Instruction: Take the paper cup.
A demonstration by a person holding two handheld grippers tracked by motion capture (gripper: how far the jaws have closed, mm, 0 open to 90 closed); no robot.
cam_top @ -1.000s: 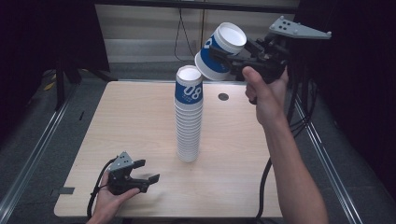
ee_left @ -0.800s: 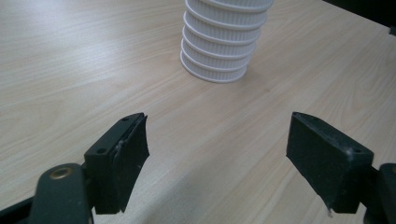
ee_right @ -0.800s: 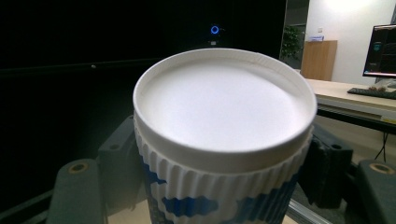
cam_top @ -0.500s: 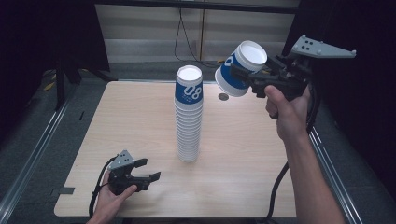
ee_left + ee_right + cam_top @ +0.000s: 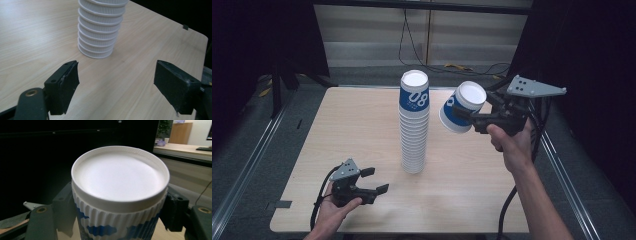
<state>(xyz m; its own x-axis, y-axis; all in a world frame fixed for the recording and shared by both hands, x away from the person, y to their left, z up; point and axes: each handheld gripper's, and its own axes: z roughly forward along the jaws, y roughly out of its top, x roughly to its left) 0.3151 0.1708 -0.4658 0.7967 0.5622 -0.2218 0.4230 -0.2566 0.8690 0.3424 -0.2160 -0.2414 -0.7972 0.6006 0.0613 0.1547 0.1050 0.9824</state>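
Note:
A tall stack of upside-down blue-and-white paper cups stands mid-table; its ribbed white lower rims fill the top of the left gripper view. My right gripper is shut on a single paper cup, held tilted in the air to the right of the stack's top. In the right gripper view the cup's white bottom faces the camera, with a jaw pressed to each side. My left gripper rests low over the table's front left, open and holding nothing, in front of the stack's base.
The wooden table ends in a rounded front corner to the right of the stack in the left gripper view. Cables run across the floor behind the table, and metal rails flank it.
My right hand has carried the cup down and to the right, from above the stack's top to beside it. The left gripper has stayed where it was.

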